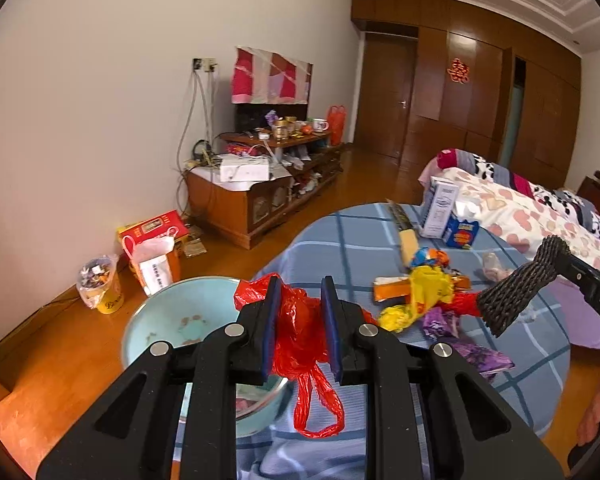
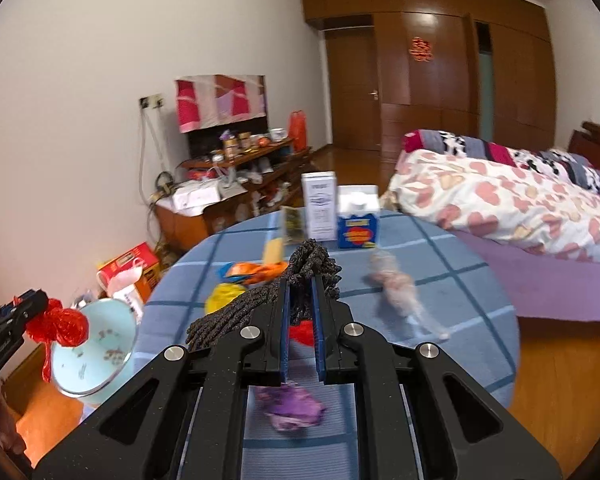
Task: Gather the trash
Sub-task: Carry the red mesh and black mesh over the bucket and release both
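- While both hands hover over the round table (image 1: 340,240), the left gripper (image 1: 300,320) is clamped on a crumpled red plastic bag (image 1: 300,332): light, limp, loops dangling, best pinched at its bunched middle.
- Right gripper (image 2: 300,308) is closed on a dark foam net sleeve (image 2: 312,264), soft and springy.
- At nine o'clock, the blue enamel basin (image 1: 172,320).
- Ahead at twelve: yellow wrapper (image 1: 424,292), purple wrapper (image 2: 292,404), then cartons (image 2: 358,222) crowding the far edge.
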Tool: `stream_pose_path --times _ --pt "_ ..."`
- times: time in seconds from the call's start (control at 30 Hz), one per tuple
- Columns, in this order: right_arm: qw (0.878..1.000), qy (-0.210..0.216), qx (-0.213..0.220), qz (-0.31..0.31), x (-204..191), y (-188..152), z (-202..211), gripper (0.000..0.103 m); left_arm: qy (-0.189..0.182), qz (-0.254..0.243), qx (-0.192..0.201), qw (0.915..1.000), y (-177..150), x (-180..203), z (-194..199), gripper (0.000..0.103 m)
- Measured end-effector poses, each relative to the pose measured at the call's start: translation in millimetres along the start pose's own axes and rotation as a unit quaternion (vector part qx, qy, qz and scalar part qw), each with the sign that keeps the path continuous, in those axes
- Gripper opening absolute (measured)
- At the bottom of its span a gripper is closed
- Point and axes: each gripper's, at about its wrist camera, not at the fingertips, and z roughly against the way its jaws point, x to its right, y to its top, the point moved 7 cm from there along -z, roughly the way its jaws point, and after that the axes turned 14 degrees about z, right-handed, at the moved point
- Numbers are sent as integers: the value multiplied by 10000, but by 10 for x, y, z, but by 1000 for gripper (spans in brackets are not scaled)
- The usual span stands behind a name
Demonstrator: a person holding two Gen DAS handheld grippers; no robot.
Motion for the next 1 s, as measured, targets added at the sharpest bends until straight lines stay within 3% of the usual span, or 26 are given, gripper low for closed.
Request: stream_pose_path --times 1.0 --pt "9920 838 -42 942 -1425 239 -251 11 729 589 189 9954 178 -1018 111 20"
